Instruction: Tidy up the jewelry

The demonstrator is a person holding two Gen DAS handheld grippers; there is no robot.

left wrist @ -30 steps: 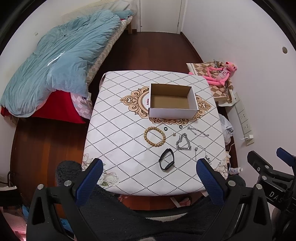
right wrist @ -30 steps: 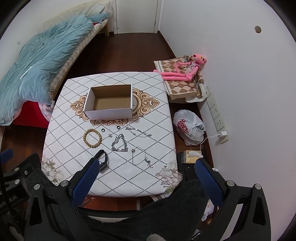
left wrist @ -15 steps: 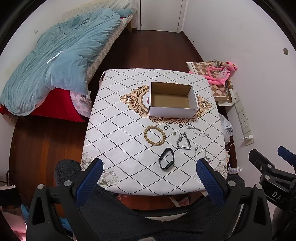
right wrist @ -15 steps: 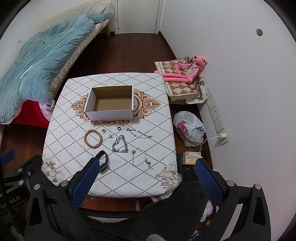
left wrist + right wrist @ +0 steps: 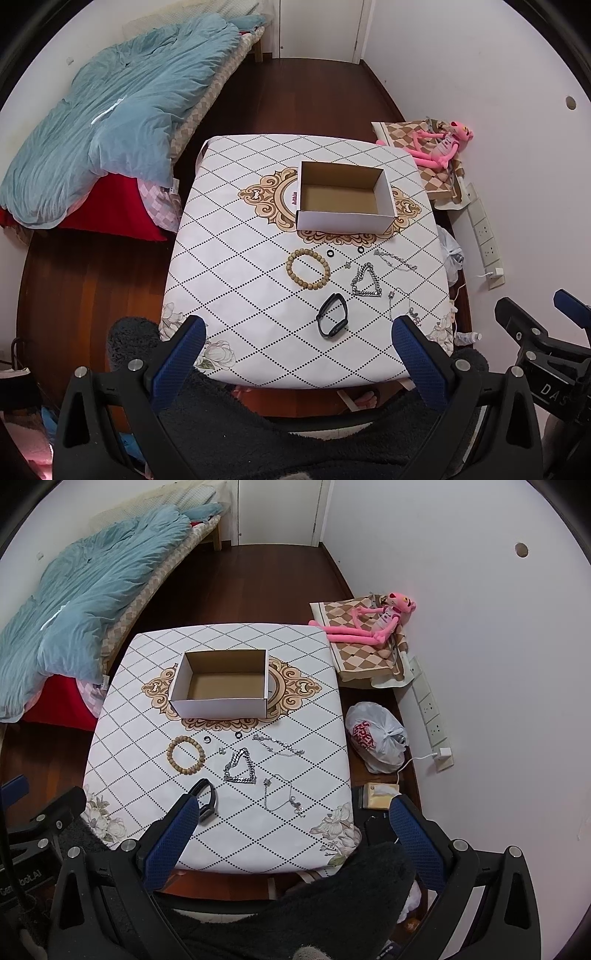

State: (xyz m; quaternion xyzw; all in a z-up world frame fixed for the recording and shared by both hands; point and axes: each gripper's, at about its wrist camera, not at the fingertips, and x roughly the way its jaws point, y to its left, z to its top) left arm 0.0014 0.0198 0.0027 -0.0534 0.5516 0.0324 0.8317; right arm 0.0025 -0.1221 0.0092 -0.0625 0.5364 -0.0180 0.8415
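An open cardboard box (image 5: 343,197) (image 5: 221,685), white outside and with nothing inside, stands mid-table. In front of it lie a wooden bead bracelet (image 5: 307,268) (image 5: 185,755), two small black rings (image 5: 330,253) (image 5: 238,735), a heavy silver chain (image 5: 365,282) (image 5: 240,766), thin silver chains (image 5: 395,260) (image 5: 282,794) and a black wristband (image 5: 332,320) (image 5: 207,801). My left gripper (image 5: 295,343) and right gripper (image 5: 290,823) both hang open high above the table's near edge, holding nothing.
The table (image 5: 240,266) wears a white diamond-pattern cloth. A bed with a teal duvet (image 5: 110,125) is to the left. By the right wall lie a pink plush toy (image 5: 373,624), a plastic bag (image 5: 376,736) and a power strip (image 5: 432,716). Dark fleece fills the bottom of both views.
Both views have shifted slightly, so the table sits a little lower and farther. Nothing on the table has moved and both grippers stay open.
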